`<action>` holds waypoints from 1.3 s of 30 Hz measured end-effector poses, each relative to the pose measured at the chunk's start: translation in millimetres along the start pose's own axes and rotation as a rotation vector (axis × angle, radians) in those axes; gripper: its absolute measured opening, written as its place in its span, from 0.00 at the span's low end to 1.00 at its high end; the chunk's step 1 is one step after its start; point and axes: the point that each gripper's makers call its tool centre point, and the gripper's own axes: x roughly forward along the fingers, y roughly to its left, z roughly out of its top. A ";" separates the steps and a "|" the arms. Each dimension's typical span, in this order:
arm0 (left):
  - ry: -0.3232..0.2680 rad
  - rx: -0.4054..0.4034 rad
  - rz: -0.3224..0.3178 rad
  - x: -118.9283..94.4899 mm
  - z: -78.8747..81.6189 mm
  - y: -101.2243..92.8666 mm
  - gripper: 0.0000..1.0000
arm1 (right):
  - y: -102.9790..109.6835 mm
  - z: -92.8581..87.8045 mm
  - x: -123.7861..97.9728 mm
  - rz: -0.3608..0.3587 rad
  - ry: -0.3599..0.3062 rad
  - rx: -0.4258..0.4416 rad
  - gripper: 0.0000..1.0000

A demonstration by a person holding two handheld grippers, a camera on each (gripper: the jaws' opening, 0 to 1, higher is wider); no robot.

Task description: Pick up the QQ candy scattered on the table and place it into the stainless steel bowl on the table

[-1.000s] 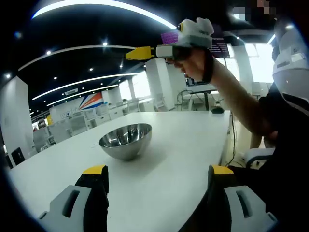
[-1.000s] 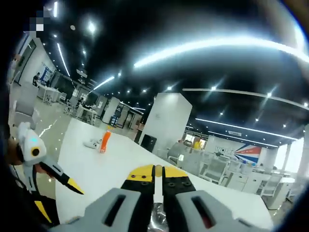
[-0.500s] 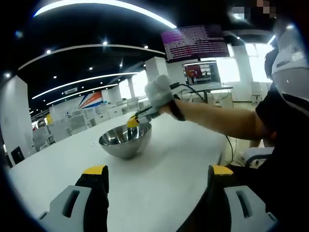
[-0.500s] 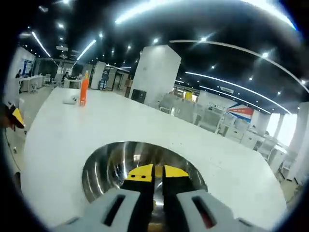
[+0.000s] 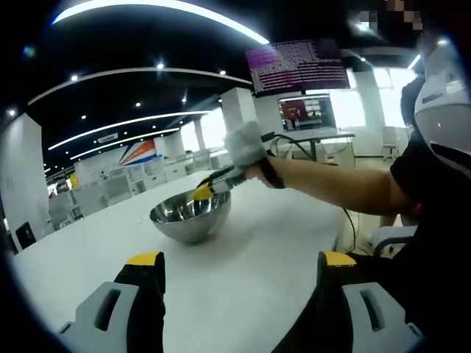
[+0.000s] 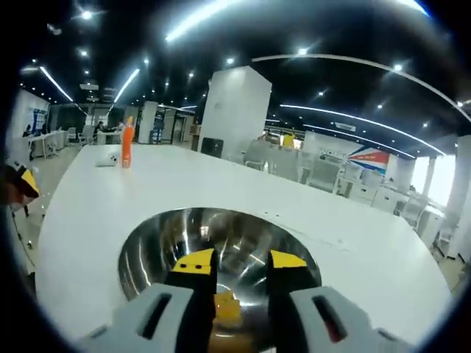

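Over the round, mirror-bright stainless steel bowl (image 6: 218,254) on the white bench (image 6: 88,213), your right tool (image 6: 239,261) hangs with its yellow-tipped jaws parted and nothing between them. Below the gap, on the bowl's floor, lies a small yellow-orange piece (image 6: 224,307) that looks like a QQ candy, so I judge this drop as made. Whether more sweets lie under it you cannot tell, since the jaws hide part of the floor.

From the left gripper view you see the same scene from the near side: your right hand in a white glove (image 5: 246,147) reaches across from the right, the tool tips dipping at the rim of the bowl (image 5: 190,217). Your left tool (image 5: 239,261) sits low over the near edge of the bench (image 5: 250,257), jaws wide apart and holding nothing.

As to what is left: the bench surface around the bowl shows no loose candy that I can make out. Far off on the left of the right gripper view stand an orange bottle (image 6: 126,144) and a small white object (image 6: 109,159) beside it, well apart from the bowl. If any candy remains, it lies outside these pictures; look over the bench before calling the job finished.
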 end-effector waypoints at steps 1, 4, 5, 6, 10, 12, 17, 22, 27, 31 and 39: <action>-0.005 -0.002 0.001 0.1 1.0 2.6 0.86 | -0.6 5.7 -2.9 0.012 -0.038 0.003 0.30; -0.035 -0.011 -0.018 2.2 9.4 16.3 0.88 | -1.4 15.8 -17.6 0.080 -0.123 0.038 0.38; -0.048 -0.015 -0.011 3.4 14.0 25.3 0.89 | -2.5 18.0 -24.8 0.106 -0.139 0.071 0.42; -0.066 -0.015 -0.003 4.8 19.5 34.9 0.90 | -3.6 21.8 -32.8 0.139 -0.162 0.109 0.46; -0.141 -0.003 -0.015 19.5 39.7 68.4 0.95 | -11.7 52.5 -71.8 0.286 -0.356 0.186 0.74; -0.142 -0.008 -0.026 33.6 39.7 83.1 0.95 | -16.8 57.5 -85.4 0.325 -0.405 0.156 0.91; -0.175 -0.014 -0.056 76.6 29.5 114.0 0.95 | -19.2 26.5 -85.6 0.409 -0.335 0.082 0.97; -0.229 -0.050 -0.087 123.6 3.5 137.6 0.95 | -13.2 -37.7 -56.3 0.471 -0.166 0.082 0.97; -0.123 -0.073 -0.092 162.9 -38.7 155.3 0.95 | -0.2 -67.3 -32.4 0.512 -0.119 0.060 0.97; -0.141 -0.066 -0.177 180.1 -39.6 140.6 0.95 | 9.2 -69.3 -21.8 0.546 -0.119 0.066 0.97; -0.222 -0.091 -0.250 202.3 -25.0 126.1 0.95 | 18.0 -62.1 -4.2 0.586 -0.145 0.060 0.97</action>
